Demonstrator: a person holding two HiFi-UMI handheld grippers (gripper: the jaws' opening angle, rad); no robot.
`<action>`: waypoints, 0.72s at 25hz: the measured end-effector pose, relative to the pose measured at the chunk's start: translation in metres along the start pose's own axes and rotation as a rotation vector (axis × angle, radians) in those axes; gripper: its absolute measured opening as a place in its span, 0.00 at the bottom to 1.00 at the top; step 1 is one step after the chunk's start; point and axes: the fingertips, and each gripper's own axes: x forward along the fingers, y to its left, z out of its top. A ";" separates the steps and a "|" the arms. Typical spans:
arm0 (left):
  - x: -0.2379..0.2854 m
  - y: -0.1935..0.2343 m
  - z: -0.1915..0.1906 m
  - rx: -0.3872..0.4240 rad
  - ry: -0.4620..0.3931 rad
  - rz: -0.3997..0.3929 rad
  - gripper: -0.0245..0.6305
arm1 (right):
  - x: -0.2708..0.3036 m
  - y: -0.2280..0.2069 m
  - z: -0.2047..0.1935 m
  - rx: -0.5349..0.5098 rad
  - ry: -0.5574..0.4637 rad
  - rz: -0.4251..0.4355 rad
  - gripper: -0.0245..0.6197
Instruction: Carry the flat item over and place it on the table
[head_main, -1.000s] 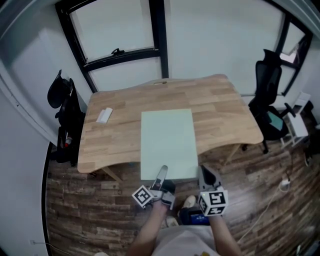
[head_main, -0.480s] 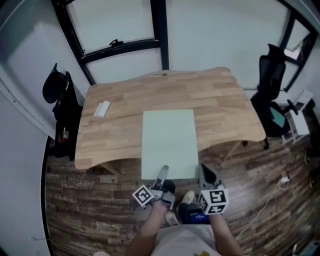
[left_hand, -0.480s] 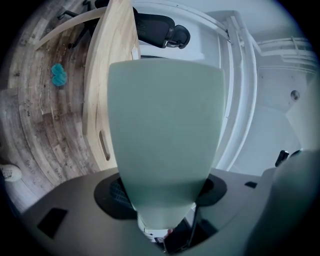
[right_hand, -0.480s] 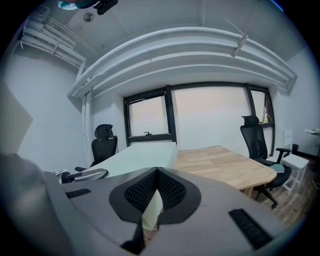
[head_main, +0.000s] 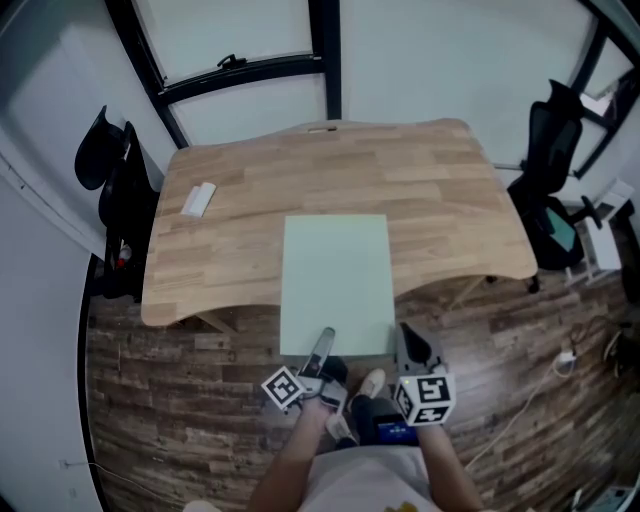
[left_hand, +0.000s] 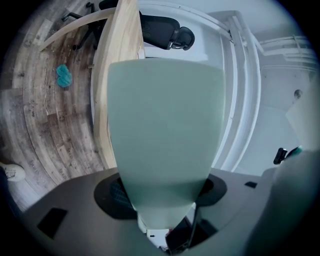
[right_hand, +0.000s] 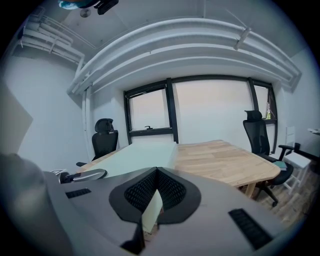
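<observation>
A pale green flat board (head_main: 335, 280) reaches from my grippers out over the wooden table (head_main: 440, 200), with its near end hanging past the table's front edge. My left gripper (head_main: 324, 345) is shut on the board's near edge left of the middle, and my right gripper (head_main: 408, 342) is shut on its near right corner. In the left gripper view the board (left_hand: 165, 130) fills the middle between the pads of the left gripper (left_hand: 165, 200). The right gripper view shows the board (right_hand: 135, 157) lying level beside the table (right_hand: 225, 160), its edge pinched in the right gripper (right_hand: 152, 207). Whether it rests on the table is unclear.
A small white object (head_main: 197, 200) lies on the table's far left. Black office chairs stand at the left (head_main: 110, 190) and the right (head_main: 555, 140) of the table. Dark-framed windows (head_main: 325, 60) are behind it. A white cable (head_main: 540, 400) trails on the wood floor at the right.
The view has shifted a little: the table sits slightly nearer and the board reaches a bit further over it. Both grips on the board are unchanged.
</observation>
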 end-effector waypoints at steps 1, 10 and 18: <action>0.000 0.001 0.001 0.000 -0.001 0.001 0.47 | 0.001 0.000 -0.002 0.000 0.004 0.002 0.04; 0.000 0.021 0.000 -0.014 -0.004 0.024 0.47 | 0.015 -0.006 -0.018 0.002 0.050 0.004 0.03; -0.001 0.041 -0.007 -0.044 0.000 0.044 0.47 | 0.022 -0.015 -0.033 0.003 0.090 -0.001 0.03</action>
